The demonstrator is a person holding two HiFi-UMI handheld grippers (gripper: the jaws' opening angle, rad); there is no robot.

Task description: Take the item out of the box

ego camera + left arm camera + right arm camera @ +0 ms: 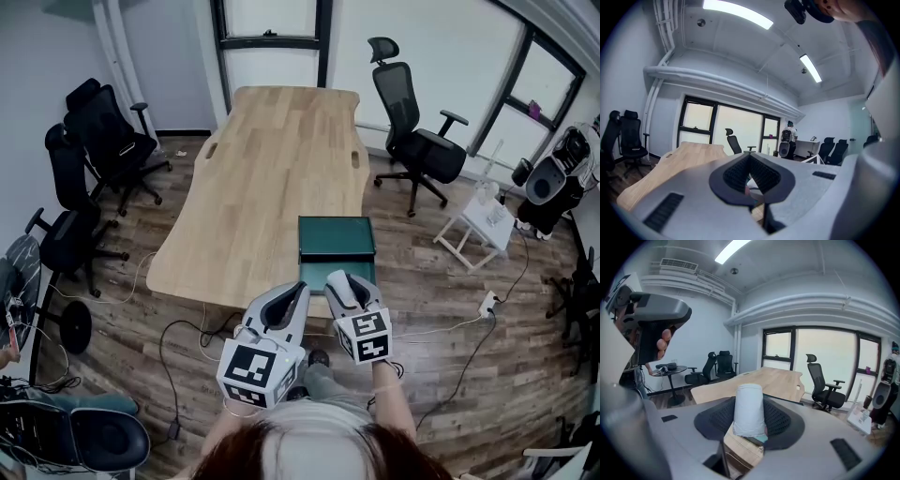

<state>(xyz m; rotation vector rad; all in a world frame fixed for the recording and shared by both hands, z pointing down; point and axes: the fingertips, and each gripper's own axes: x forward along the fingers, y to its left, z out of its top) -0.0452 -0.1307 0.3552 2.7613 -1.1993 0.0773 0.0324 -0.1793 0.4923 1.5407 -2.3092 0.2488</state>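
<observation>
A dark green box sits at the near edge of the long wooden table, just ahead of both grippers. My right gripper hovers over the box's near side. In the right gripper view it is shut on a white roll-shaped item that stands upright between the dark pads, with a sliver of the teal box below it. My left gripper is held beside the right one, off the table's edge. Its jaws are shut, with nothing between them.
Black office chairs stand left of the table and at the back right. A small white stand and a black speaker are on the right. Cables trail over the wood floor. A person stands far back.
</observation>
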